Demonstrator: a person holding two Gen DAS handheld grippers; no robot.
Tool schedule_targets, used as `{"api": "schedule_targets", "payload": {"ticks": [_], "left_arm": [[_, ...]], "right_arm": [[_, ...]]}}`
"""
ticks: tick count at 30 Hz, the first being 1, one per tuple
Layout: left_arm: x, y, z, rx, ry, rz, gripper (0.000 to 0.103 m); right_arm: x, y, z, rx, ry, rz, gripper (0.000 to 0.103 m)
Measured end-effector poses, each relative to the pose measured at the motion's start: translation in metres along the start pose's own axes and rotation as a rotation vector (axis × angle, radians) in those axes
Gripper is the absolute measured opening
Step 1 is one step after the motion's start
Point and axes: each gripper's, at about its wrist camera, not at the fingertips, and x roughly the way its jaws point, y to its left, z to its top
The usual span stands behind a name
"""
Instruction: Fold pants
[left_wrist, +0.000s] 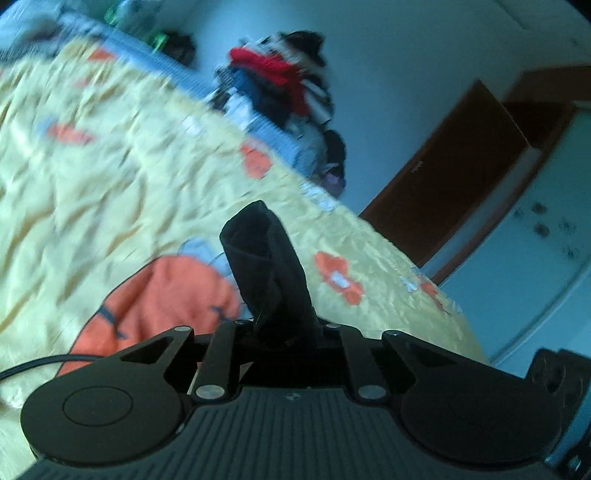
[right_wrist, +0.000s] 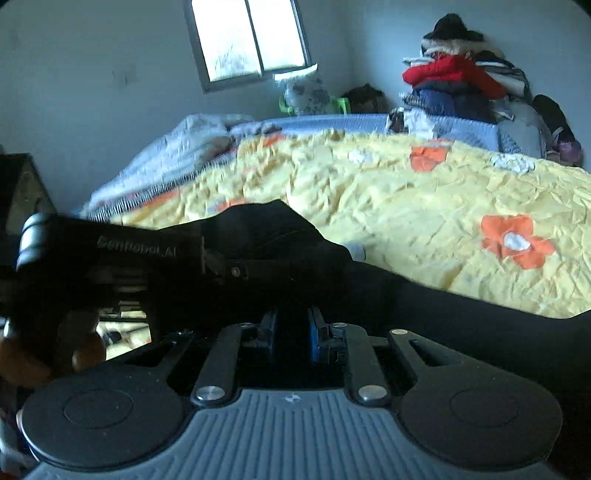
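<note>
The black pants rise in a bunched, twisted fold straight out of my left gripper, which is shut on them; the cloth hides its fingertips. In the right wrist view the pants stretch as a dark band from my right gripper toward the right edge, above the bed. The blue pads stand close together with black cloth pinched between them. The left gripper's housing shows at the left, held by a hand, with pants cloth draped over its front.
A yellow quilt with orange flowers covers the bed beneath both grippers. A pile of clothes is heaped at the far side against the wall. A brown door stands beyond the bed's edge, and a window is in the far wall.
</note>
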Motion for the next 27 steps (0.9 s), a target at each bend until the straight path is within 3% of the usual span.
{"api": "schedule_targets", "payload": {"ticks": [5,10,20,27], "left_arm": [[-0.006,-0.052,-0.004,0.112,-0.031,-0.047,0.015],[-0.001,-0.111,-0.022,0.236,-0.028,-0.116,0.016],[0.043,-0.231,-0.086,0.469,0.051,-0.271,0.019],[0.08,-0.279,-0.134,0.525,0.149,-0.341,0.02]], "right_arm": [[-0.046,-0.02,0.008,0.054,-0.09,-0.006,0.017],[-0.102,-0.043,0.002,0.103,-0.177,-0.065,0.017],[-0.213,-0.118,-0.037,0.268,-0.286,-0.22,0.017],[-0.258,-0.161,-0.072,0.361,-0.297,-0.331,0.017]]}}
